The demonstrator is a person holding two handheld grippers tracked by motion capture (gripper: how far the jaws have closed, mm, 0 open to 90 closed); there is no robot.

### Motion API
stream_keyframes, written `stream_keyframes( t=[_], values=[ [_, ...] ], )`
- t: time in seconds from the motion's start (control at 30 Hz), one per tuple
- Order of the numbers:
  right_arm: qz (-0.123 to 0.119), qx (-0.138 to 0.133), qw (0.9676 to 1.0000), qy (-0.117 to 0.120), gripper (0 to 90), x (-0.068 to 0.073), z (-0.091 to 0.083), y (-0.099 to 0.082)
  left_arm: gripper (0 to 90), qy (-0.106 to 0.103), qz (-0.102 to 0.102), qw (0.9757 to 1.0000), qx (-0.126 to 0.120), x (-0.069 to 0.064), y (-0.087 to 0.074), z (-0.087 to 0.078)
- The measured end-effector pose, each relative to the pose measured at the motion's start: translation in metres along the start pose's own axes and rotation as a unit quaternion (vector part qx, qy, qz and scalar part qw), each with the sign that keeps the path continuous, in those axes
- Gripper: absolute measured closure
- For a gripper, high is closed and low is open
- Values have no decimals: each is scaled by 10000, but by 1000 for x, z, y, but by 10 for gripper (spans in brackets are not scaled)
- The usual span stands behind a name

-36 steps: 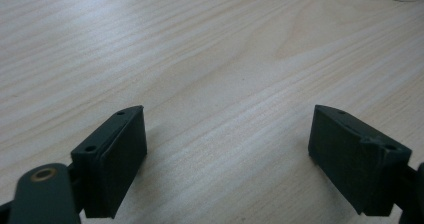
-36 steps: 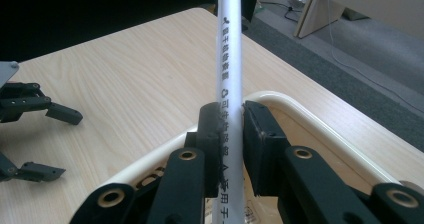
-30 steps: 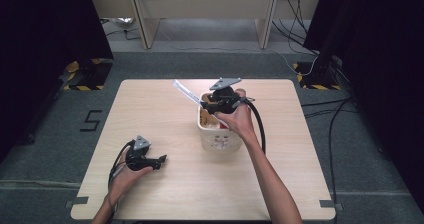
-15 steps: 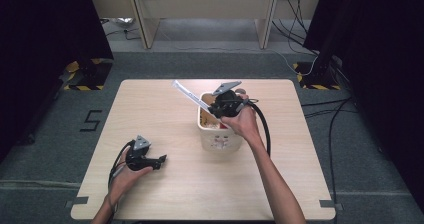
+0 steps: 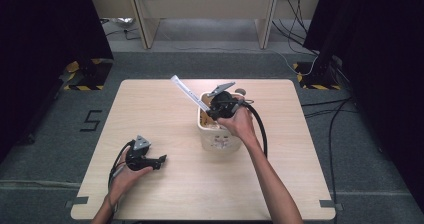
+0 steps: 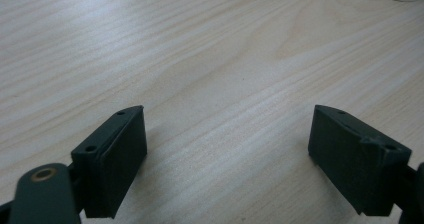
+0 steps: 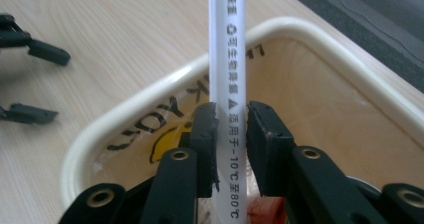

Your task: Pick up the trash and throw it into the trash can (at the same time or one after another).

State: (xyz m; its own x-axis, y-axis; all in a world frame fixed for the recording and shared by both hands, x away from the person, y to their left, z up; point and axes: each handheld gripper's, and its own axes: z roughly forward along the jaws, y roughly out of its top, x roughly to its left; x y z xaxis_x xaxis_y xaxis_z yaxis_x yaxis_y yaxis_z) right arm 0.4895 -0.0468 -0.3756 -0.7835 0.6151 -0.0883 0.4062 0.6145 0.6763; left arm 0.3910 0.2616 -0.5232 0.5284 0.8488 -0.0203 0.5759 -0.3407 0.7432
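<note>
The pale wooden table (image 6: pixel 210 59) lies beneath and between the jaws of the left gripper (image 6: pixel 227 159). Well to their left, a black "5" (image 5: pixel 90 120) marks the grey carpet (image 5: pixel 200 64). Far beyond the jaws of the right gripper (image 5: pixel 209 110) stand wooden desk legs (image 5: pixel 141 26), and black cables (image 5: pixel 320 109) trail off to their right.

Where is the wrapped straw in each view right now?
High view: the wrapped straw slants up-left from the right hand-held gripper over the cream container.
Left gripper view: not in it; open jaws over the table.
Right gripper view: centre, upright, clamped between the jaws.
Shared landmark: the container's rim.
</note>
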Motion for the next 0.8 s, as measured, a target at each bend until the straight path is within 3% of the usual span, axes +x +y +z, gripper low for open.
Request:
stream_keyframes(
  t=[0.2, 0.27, 0.37, 0.4, 0.63, 0.8],
  values=[
    [-7, 194, 9998, -28, 770, -1, 9, -6, 150, 0, -3, 10000, -2, 0, 0, 0],
    [144, 130, 9998, 6, 712, -1, 8, -7, 150, 0, -2, 10000, -2, 0, 0, 0],
    [409, 71, 9991, 14, 554, -1, 1, -7, 150, 0, -3, 10000, -3, 0, 0, 0],
    [502, 0, 9987, 12, 522, -1, -3, -7, 150, 0, -5, 10000, -4, 0, 0, 0],
    [569, -454, 9973, -19, 423, -4, -29, -15, 150, 5, 8, 10000, -1, 0, 0, 0],
    [771, -810, 9937, -43, 365, -11, -43, -29, 150, 5, 5, 10000, -6, 0, 0, 0]
  ],
)
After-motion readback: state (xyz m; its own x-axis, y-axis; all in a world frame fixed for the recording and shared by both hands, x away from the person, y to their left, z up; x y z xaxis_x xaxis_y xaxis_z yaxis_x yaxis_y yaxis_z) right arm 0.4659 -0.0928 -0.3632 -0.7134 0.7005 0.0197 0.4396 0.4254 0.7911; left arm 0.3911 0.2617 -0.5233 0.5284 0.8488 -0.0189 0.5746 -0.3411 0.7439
